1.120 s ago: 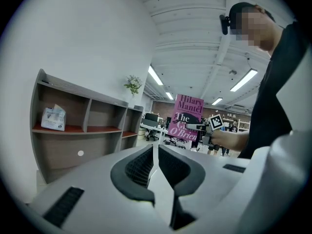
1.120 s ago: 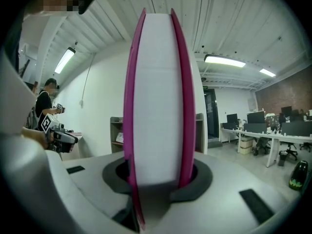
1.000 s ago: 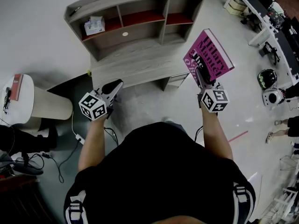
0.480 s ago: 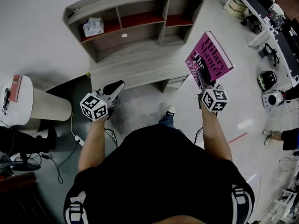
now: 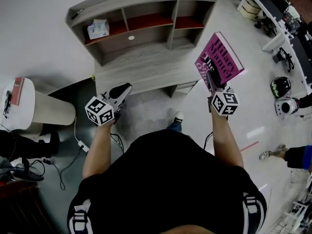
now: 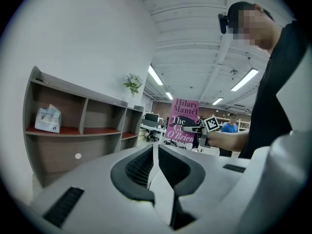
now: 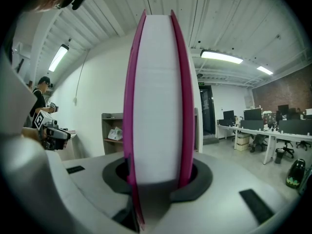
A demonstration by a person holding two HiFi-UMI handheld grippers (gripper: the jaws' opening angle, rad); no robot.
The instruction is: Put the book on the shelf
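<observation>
While our right gripper [image 5: 211, 78] is clamped on the lower edge of the pink book [image 5: 222, 60], its two jaws press one against each cover, and in the right gripper view the white page edges stand upright between them, facing the camera. Our left gripper [image 5: 123, 88] has its jaws drawn together with nothing between them, and it hangs in front of the desk top, apart from it.

We hold the book in the air, off to the right of the shelf unit [image 5: 171, 18] and near its right end, touching none of it. Its front cover, printed with a large title, is turned toward our left, and the left gripper view reads it from across the gap.

Beyond both grippers the grey wooden shelf unit stands against the white wall on a desk top [image 5: 146, 65] of the same wood. Its upper row has three compartments with red floors. A tissue pack [image 5: 98, 28] sits in the left one, while the middle and right ones hold nothing that we can see. A small white disc [image 5: 130, 37] shows on the back panel below that row, and a small plant [image 6: 132, 83] stands on top of the unit.

To our left is a round white side table [image 5: 44, 108] with a reddish flat thing [image 5: 18, 89] on it. Cables [image 5: 80, 143] trail over the floor beside it. Office desks [image 5: 280, 13] line the far right.
</observation>
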